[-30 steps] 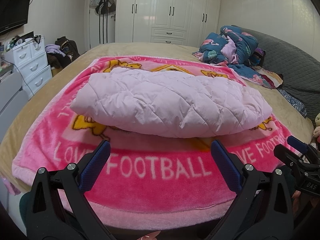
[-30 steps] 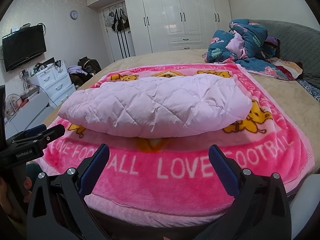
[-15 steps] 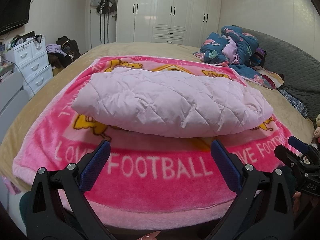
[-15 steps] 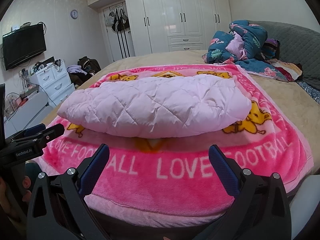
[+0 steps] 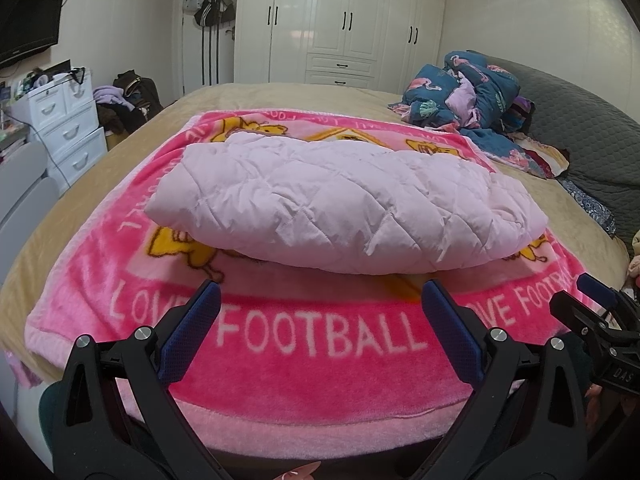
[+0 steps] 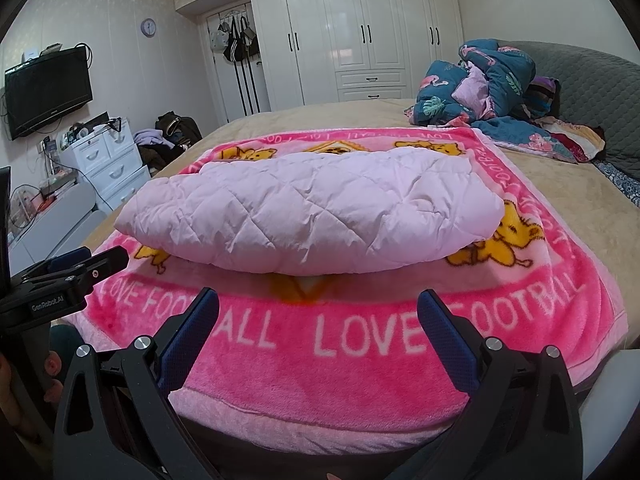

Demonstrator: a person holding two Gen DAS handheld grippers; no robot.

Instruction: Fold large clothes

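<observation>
Tongs on both sides stood wide apart and empty: left tongs (image 5: pixel 320 312) and right tongs (image 6: pixel 318 320) hung near the pink blanket's (image 5: pixel 320 364) front edge. Beyond them, the folded pale-pink quilted coat (image 5: pixel 340 204) lay on that blanket.

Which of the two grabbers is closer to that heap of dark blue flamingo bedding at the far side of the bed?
Right. The right gripper sits at the bed's near edge on the flamingo bedding side; the left gripper sits beside it, further from the heap. Both have jaws open, holding nothing.
</observation>
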